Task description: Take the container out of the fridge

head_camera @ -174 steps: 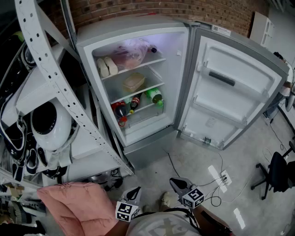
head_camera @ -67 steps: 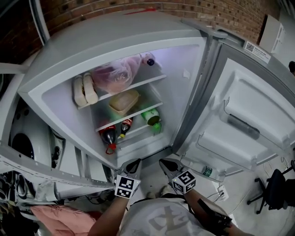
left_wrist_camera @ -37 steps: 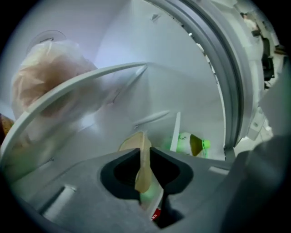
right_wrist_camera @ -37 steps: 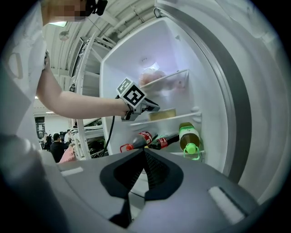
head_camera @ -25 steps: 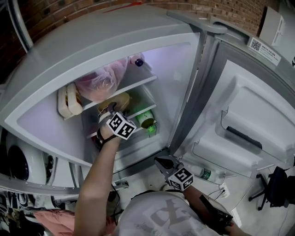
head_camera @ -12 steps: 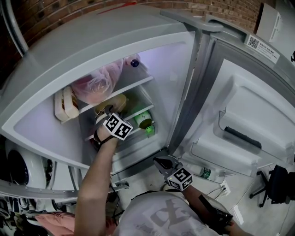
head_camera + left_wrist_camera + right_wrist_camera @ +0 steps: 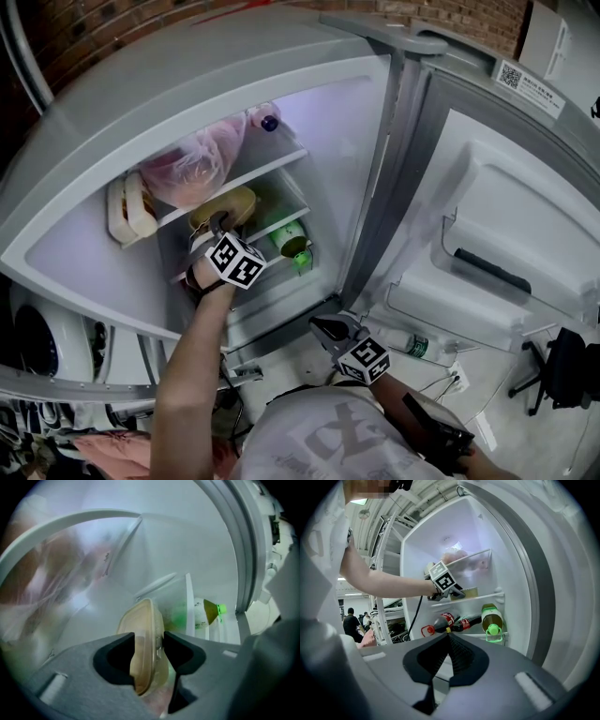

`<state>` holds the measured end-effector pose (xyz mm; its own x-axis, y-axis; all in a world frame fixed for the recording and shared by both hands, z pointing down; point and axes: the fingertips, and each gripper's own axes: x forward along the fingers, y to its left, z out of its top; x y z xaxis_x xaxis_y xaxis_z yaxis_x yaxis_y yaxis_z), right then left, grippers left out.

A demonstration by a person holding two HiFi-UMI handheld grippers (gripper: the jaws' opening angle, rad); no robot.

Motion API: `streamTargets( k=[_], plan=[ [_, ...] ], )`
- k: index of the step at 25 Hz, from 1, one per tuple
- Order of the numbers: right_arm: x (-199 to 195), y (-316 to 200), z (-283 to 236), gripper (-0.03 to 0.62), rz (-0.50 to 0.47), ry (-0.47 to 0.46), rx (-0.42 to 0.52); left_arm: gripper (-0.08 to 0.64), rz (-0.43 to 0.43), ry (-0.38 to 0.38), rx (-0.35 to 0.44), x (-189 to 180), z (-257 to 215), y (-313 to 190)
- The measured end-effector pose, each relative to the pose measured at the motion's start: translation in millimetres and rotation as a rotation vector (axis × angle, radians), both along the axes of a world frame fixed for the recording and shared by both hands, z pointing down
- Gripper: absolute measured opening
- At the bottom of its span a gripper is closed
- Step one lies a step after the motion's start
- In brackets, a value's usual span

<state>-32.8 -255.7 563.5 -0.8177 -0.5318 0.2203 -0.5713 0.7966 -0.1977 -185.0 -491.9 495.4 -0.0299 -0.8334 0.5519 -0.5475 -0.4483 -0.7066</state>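
The container (image 7: 143, 620) is seen on the middle shelf of the fridge (image 7: 356, 122), under the shelf with the pink bag (image 7: 192, 159) and above the green bottle (image 7: 291, 242). The left hand-held gripper (image 7: 149, 641) is reached into the fridge; its jaws have just been closing and are set against both sides of the container. The right hand-held gripper (image 7: 447, 637) is held outside the fridge, below its open front, jaws together and empty.

Left arm (image 7: 192, 347) stretched up into the fridge (image 7: 187, 84), wrist straight. Left claw (image 7: 222, 223) inside it, jaws just been closing, now pinching the container (image 7: 143, 634) rim from both sides. Right claw (image 7: 323, 326) low, outside the fridge front, jaws together, empty.
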Motion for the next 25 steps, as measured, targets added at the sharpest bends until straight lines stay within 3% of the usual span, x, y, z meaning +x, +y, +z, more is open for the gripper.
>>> streamTargets(
  k=[10,25],
  plan=[
    [-1.2,7.7,-1.5,0.008,0.009,0.007,0.002,0.199,0.068,0.044,0.046,27.5,-12.2,28.3],
    [-3.4,51.2,2.5,0.008,0.027,0.019,-0.006,0.196,0.159,0.087,0.072,53.2,-16.3,113.0]
  ],
)
